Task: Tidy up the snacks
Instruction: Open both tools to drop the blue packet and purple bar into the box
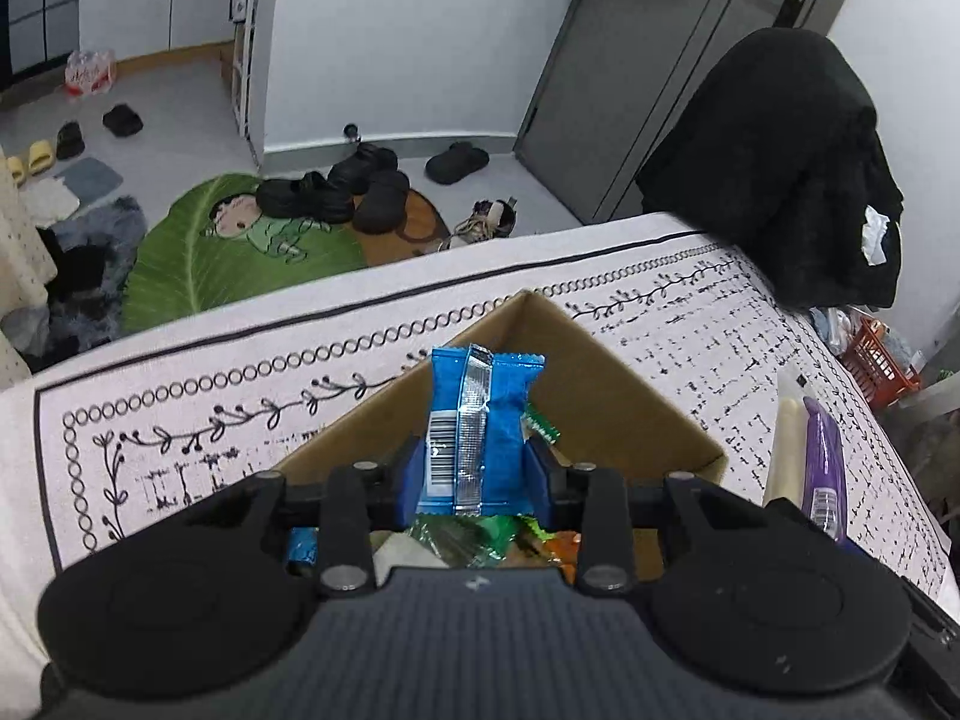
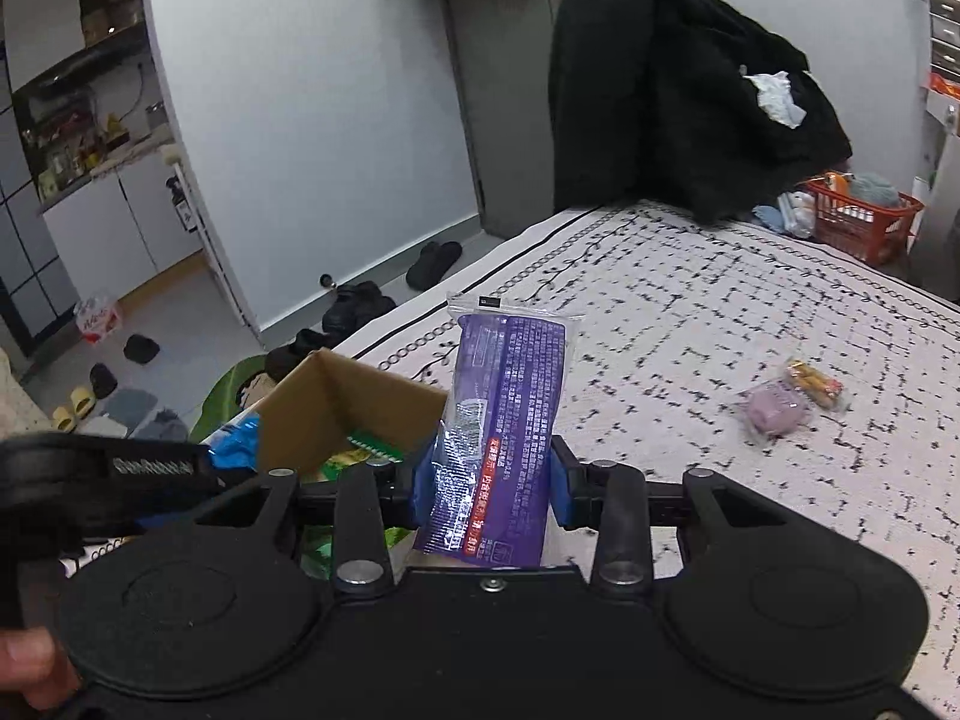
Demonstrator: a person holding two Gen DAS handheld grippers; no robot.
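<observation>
Snack packets fill both claws above a patterned white tablecloth (image 2: 690, 300). Left gripper (image 1: 478, 471) is clamped on a blue packet (image 1: 480, 420), held upright over an open cardboard box (image 1: 606, 378) that already holds green and orange wrappers. Right gripper (image 2: 489, 480) is clamped on a longer purple packet (image 2: 510, 414), held upright just right of the same box, whose near corner shows at the left of the right wrist view.

Both packets look light, soft and crinkly, with slick foil skins; a hold across the flat middle, as now, seems safer than pinching a sealed end, which could slip or tear. Contents may crush under a hard squeeze.

The box walls are thin and would likely slide or tip if a claw knocks them, and the two grippers sit close together at its mouth, so lowering one packet at a time looks wise. To the right, open cloth spreads wide, with only a small pale purple snack (image 2: 774, 408) and a yellow-red one (image 2: 816, 384) touching it, well apart from the box. The far table edge drops to a floor strewn with shoes.
</observation>
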